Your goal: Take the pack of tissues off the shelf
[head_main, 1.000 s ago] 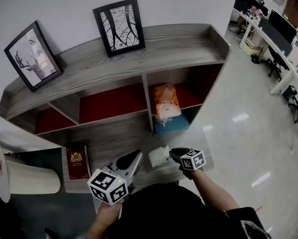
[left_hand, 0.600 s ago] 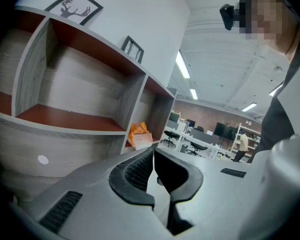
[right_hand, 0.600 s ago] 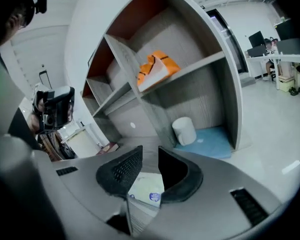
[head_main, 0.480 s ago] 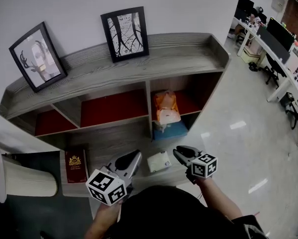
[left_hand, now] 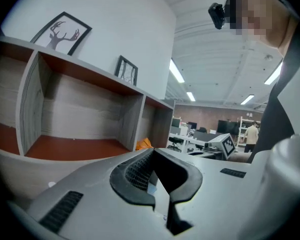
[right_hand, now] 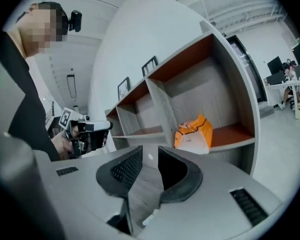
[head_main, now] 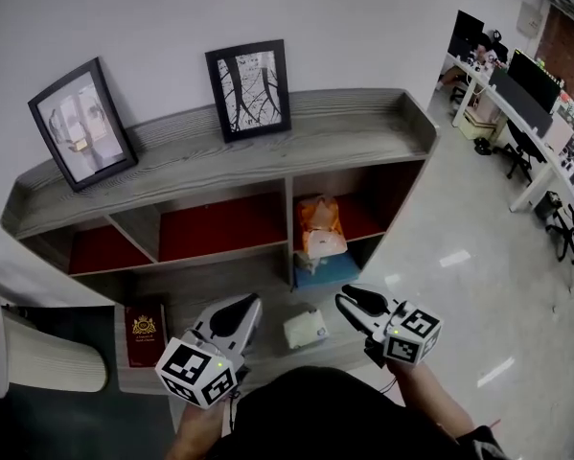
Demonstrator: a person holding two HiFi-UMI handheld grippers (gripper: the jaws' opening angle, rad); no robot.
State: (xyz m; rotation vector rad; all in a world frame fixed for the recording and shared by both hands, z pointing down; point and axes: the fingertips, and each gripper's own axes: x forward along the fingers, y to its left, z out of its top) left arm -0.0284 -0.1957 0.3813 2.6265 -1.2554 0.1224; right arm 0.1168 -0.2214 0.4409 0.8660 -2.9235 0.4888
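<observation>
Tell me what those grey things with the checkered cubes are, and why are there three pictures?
A person holds a grabbing tool in each hand; the cubes are part of them. One picture comes from a camera on the person's head, looking down. The other two come from cameras riding on each tool, looking along its jaws. The left tool is shut and empty. The right tool has just been opening its jaws, and nothing is between them. In front stands a grey shelf with two framed pictures on top and an orange and white pack in one compartment. On the low ledge lie a small white pack and a red book. Nothing is held.
</observation>
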